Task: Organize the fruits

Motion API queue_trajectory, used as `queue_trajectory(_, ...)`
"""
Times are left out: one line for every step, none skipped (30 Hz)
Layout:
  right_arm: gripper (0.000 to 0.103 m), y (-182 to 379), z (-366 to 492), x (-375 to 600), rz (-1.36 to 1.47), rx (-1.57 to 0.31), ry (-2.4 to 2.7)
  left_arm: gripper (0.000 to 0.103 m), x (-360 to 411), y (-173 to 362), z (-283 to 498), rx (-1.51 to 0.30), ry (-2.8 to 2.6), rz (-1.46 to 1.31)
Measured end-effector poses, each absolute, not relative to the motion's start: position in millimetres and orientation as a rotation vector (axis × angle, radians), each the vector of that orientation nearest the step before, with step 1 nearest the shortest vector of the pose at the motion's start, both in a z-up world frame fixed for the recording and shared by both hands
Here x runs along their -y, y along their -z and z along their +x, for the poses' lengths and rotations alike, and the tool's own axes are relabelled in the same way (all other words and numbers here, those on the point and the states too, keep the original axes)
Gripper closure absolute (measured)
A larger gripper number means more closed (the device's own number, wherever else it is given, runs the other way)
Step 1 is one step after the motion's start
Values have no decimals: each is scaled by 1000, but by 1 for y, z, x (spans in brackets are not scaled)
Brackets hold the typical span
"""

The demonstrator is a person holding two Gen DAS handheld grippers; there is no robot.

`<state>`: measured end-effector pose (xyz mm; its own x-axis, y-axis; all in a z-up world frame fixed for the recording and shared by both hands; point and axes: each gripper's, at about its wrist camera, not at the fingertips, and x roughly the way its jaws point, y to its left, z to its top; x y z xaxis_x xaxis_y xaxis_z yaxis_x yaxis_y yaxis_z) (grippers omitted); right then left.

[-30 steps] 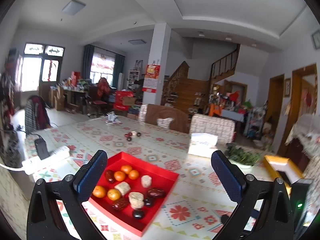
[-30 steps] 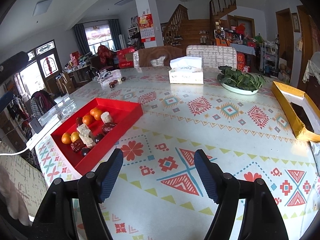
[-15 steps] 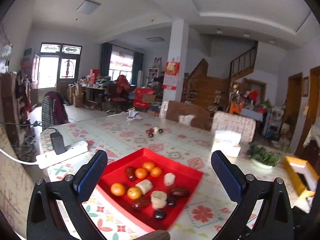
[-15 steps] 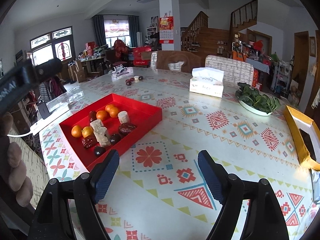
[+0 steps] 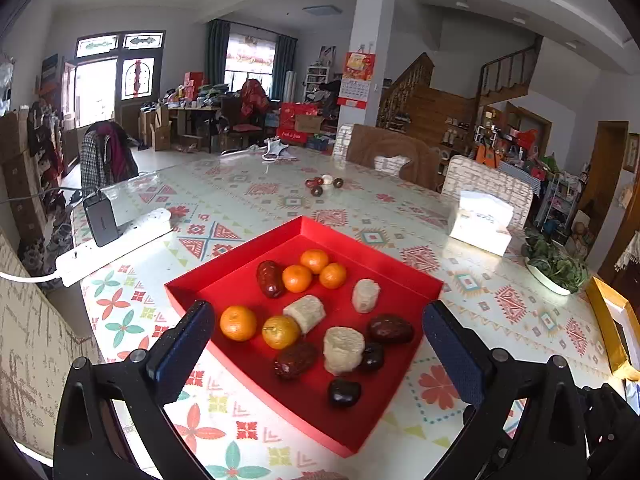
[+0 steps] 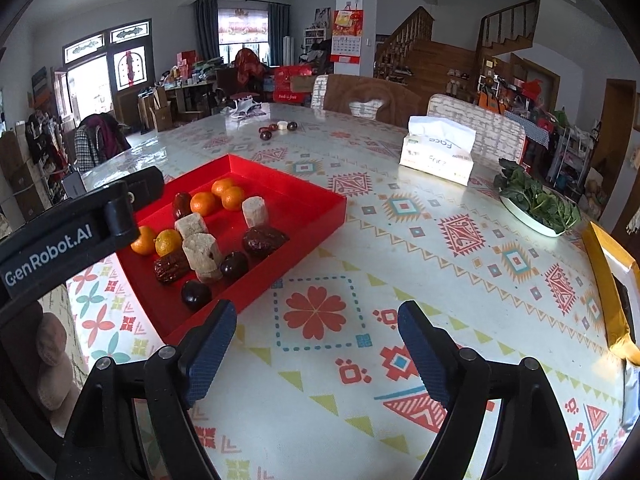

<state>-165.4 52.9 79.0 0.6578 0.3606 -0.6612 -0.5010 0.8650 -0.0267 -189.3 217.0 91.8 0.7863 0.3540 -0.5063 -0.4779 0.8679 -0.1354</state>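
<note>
A red tray (image 5: pixel 394 272) sits on the patterned table and holds several oranges (image 5: pixel 238 323), red dates (image 5: pixel 270 279), pale cut chunks (image 5: pixel 343 349) and dark round fruits (image 5: pixel 344 392). My left gripper (image 5: pixel 316 348) is open and empty, hovering above the tray's near side. My right gripper (image 6: pixel 314 346) is open and empty over bare table, right of the tray (image 6: pixel 320 204). The left gripper's body (image 6: pixel 76 228) shows at the left in the right wrist view. A few loose fruits (image 5: pixel 322 185) lie far back on the table.
A white power strip with a black charger (image 5: pixel 108 236) lies left of the tray. A tissue box (image 6: pixel 438 154), a dish of greens (image 6: pixel 534 202) and a yellow box (image 6: pixel 612 280) stand to the right. Chairs line the far edge.
Both grippers moved forward and lower towards the tray, which now looks larger. The left gripper swung in over the tray's near side. Both stay open.
</note>
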Motion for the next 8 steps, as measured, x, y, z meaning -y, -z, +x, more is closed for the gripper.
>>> queue_trajectory(16,-78,-164,-54,-216,-705,-490,0,-221,-90,-188,-494,-457,-271)
queue_trajectory(16,-78,-163,-54,-217,-707,-487,0,-223,-89,-188,-497,-459,-274)
queue_trajectory(16,-78,-163,-53,-219,-706,-482,0,-225,-88,-186,-505,-462,-277)
queue_trajectory(16,-78,-162,-52,-218,-704,-476,0,-225,-88,-186,-510,-461,-278)
queue_trajectory(16,-79,-162,-51,-216,-702,-470,0,-226,-87,-186,-516,-457,-280)
queue_trajectory(16,-80,-161,-48,-213,-701,-463,0,-225,-87,-184,-527,-446,-280)
queue_trajectory(16,-81,-160,-46,-211,-700,-456,0,-223,-87,-183,-533,-438,-278)
queue_trajectory(16,-82,-159,-42,-208,-698,-448,0,-219,-87,-181,-546,-424,-272)
